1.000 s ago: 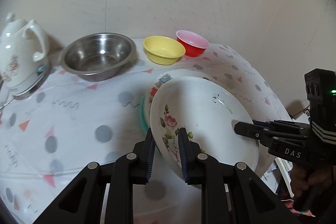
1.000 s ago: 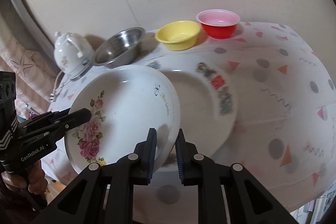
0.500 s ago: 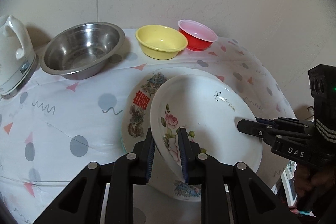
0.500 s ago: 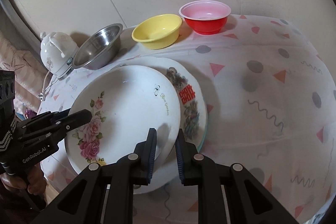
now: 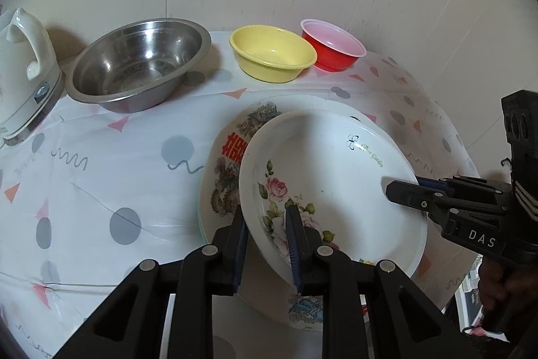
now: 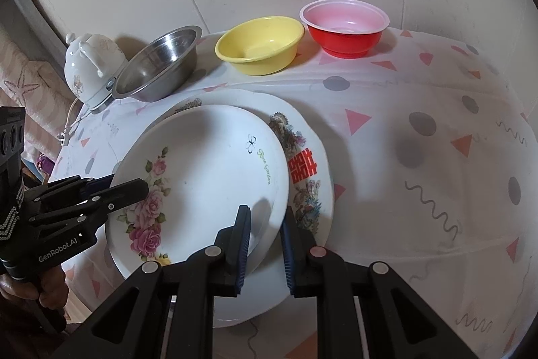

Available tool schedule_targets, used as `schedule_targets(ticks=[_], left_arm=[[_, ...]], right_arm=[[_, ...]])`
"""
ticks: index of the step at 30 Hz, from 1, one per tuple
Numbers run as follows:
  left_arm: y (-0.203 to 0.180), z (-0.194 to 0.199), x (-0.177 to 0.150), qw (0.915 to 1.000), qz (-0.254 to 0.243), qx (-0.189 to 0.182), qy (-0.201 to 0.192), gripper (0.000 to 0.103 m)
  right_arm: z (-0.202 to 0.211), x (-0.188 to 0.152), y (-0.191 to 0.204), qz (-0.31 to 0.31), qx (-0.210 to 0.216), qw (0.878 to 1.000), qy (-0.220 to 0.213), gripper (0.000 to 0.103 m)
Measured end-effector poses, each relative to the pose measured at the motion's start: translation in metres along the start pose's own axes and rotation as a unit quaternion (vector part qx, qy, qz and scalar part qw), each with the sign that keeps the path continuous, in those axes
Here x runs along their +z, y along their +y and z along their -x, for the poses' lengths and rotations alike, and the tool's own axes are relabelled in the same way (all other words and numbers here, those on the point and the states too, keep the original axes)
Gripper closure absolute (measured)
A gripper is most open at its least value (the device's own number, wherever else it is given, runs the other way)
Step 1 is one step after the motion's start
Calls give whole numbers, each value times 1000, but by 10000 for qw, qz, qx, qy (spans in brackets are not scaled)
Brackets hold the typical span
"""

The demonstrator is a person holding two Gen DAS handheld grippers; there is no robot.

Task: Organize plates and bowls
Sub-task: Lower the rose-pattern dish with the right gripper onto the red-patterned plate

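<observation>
Since the frame a second earlier, I had carried the rose plate across and down until it sat over the patterned plate, which lay on the spotted tablecloth. Earlier that lower plate showed only as a sliver behind the rose plate; by this moment its red emblem and dark border stood clear on the side toward the steel bowl.

My left gripper was nearly closed, its jaws pinching the rose plate's rim at the flower print. My right gripper was nearly closed too, clamped on the opposite rim, one finger inside the dish and one outside. The rose plate was tilted, its edge nearest the steel bowl raised; I could not tell whether it touched the patterned plate underneath.

Taking the patterned plate as the mark: the steel bowl stood beyond it toward the wall, with the white kettle just beside that bowl. The yellow bowl also stood beyond the patterned plate, and the red bowl touched or nearly touched it on the far side from the steel bowl.
</observation>
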State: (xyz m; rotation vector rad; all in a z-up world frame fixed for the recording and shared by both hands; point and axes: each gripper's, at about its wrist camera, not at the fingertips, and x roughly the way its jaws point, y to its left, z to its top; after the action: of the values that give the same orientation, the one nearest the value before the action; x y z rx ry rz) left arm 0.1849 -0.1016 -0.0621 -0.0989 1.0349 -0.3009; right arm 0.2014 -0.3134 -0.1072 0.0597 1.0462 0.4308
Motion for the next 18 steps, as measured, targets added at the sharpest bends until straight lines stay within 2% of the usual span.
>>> schedule_targets(ticks=[12,18], left_arm=[[1,2,-1,10000,-39,-41,-19,79],[-1,2,-2,9999,-148,-62,1,76]], right_arm=[[-2,0,14,301,-372,9988,65,81],[-4,1,24,608,-841,9946,15,81]])
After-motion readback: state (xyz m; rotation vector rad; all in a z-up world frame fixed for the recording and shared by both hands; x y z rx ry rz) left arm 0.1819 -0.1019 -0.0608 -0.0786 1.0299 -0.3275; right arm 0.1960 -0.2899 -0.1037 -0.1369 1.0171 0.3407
